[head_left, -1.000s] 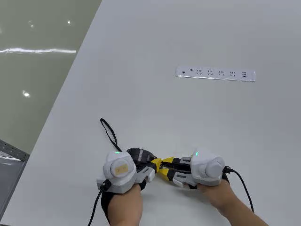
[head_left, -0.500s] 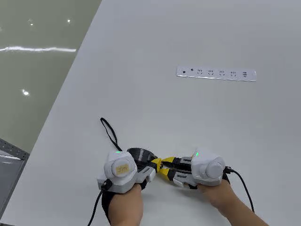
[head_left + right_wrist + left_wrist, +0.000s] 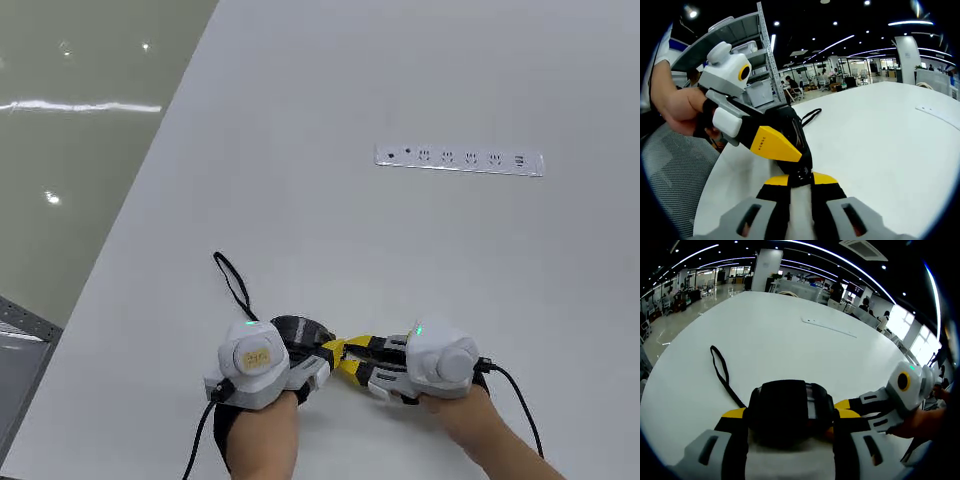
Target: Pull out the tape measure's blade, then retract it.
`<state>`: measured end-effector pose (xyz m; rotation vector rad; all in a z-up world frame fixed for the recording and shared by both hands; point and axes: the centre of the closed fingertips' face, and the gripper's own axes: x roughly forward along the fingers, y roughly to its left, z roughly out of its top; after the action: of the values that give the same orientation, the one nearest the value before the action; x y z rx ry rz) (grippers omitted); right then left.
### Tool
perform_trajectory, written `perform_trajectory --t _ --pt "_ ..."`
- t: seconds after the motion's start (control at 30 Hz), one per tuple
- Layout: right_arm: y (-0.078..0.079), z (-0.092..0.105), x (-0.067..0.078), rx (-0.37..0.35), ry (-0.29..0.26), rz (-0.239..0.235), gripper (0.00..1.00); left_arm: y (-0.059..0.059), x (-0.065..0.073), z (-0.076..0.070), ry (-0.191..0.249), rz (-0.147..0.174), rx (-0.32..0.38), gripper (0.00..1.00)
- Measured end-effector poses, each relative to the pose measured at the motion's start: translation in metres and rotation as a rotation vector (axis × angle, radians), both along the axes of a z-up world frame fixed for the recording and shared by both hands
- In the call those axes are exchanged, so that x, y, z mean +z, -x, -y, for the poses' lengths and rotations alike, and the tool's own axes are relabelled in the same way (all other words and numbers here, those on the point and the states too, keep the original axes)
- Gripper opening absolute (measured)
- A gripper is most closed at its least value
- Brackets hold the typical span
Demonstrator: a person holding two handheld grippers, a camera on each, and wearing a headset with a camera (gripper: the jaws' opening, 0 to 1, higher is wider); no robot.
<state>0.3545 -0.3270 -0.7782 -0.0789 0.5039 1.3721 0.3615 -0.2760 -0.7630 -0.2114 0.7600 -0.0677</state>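
fingers of the left gripper clamp the tape measure at lower centre; right gripper pinched tight on its blade tip; strap trails toward upper left

Tape measure: black case, clamped between yellow-tipped jaws of left gripper. Black wrist strap: looped on white table, left of case. Right gripper: enters from right, tips at case. Power strip: far side, flat.
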Motion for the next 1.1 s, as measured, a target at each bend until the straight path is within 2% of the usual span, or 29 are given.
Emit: perform_trajectory --t 0.2,0.27,0.33,0.8,0.97,1.1 --pt "-0.005 0.003 0.001 -0.025 -0.011 -0.012 0.21 0.001 -0.001 0.0 0.001 0.008 -0.017 0.74" --pt "-0.005 0.003 0.001 -0.026 -0.011 -0.014 0.21 0.002 -0.001 0.002 -0.014 0.006 -0.038 0.74" --pt "-0.004 0.004 0.002 -0.03 -0.01 -0.015 0.21 0.001 -0.001 0.002 -0.005 0.012 -0.029 0.75" --pt "-0.002 0.006 0.003 -0.033 -0.013 -0.032 0.24 0.0 0.002 0.003 0.008 0.024 -0.038 0.74" --pt "-0.002 0.013 0.002 -0.052 -0.009 -0.035 0.24 0.002 0.004 0.005 0.012 0.032 -0.053 0.74" --pt "0.0 0.018 0.003 -0.07 -0.01 -0.034 0.25 0.003 0.006 0.008 -0.002 0.043 -0.081 0.75"
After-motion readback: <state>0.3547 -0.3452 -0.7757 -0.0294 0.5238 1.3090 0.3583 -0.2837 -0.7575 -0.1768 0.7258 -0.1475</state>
